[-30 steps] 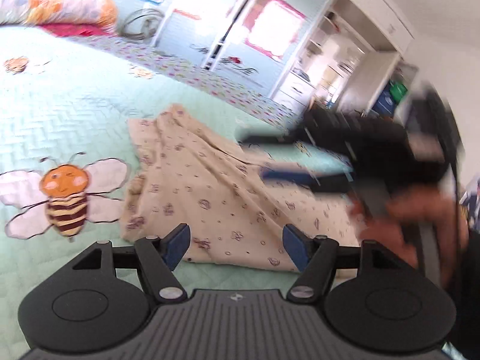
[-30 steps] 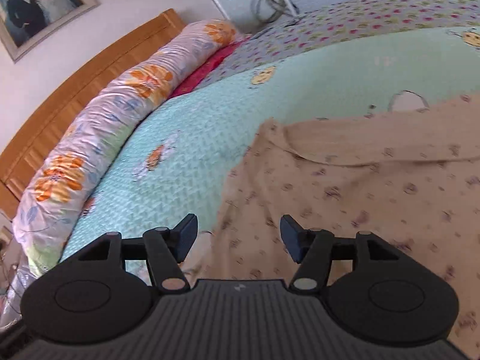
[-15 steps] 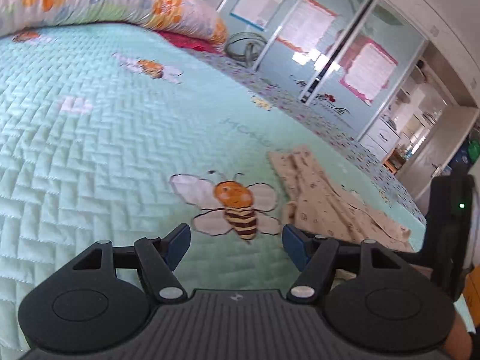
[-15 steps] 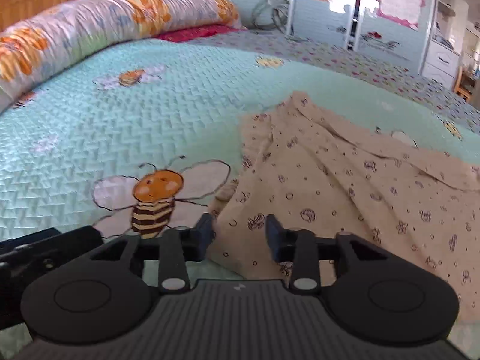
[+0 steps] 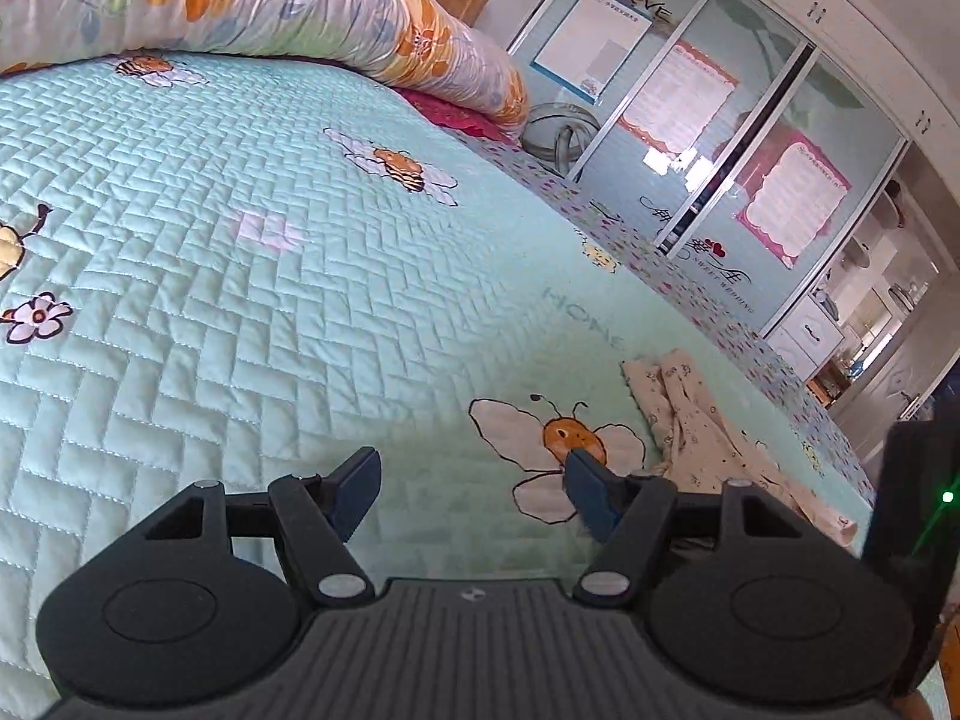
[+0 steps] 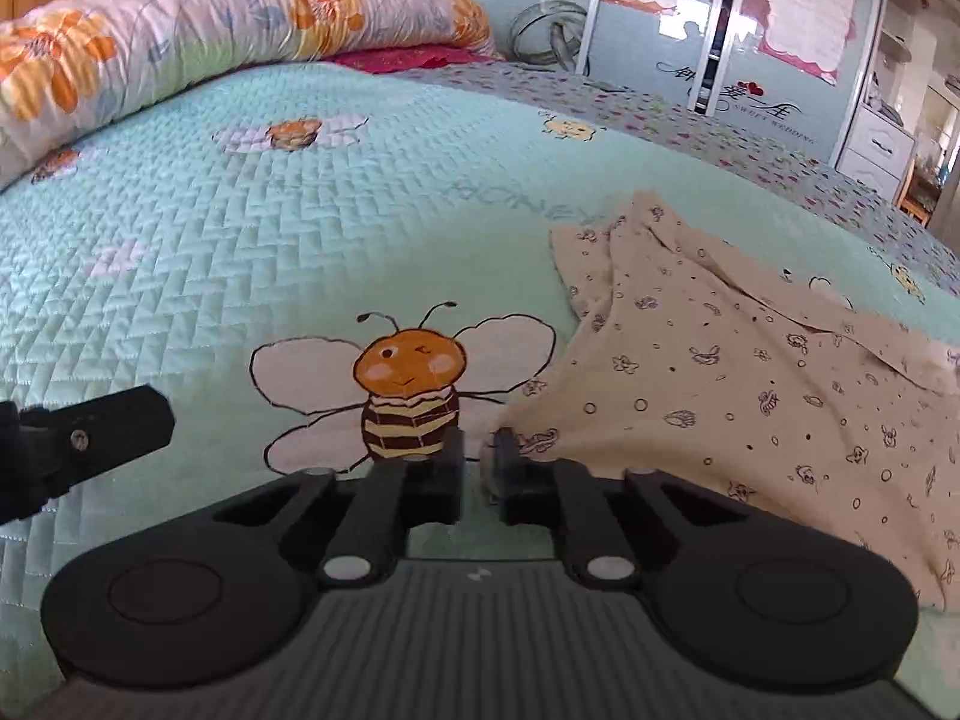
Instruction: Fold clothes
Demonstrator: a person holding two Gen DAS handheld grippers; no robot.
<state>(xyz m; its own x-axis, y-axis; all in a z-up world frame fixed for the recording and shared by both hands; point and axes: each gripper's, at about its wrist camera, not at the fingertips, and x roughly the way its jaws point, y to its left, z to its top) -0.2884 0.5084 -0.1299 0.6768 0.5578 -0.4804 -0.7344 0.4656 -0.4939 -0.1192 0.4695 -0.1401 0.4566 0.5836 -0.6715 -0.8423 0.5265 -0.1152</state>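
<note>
Right wrist view shows the right gripper (image 6: 480,468) with its jaws nearly closed on a corner of the cream printed garment (image 6: 750,384), lifted slightly from the green quilt (image 6: 240,228); they have just been opening a little. I think this corner is held to fold it over. The left gripper (image 5: 474,489) hangs wide open and empty above the quilt beside the garment.

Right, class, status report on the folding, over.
Left gripper open, empty, over bedspread. Right gripper: jaws just closing, patterned garment corner between them. Nothing in the way.
</note>
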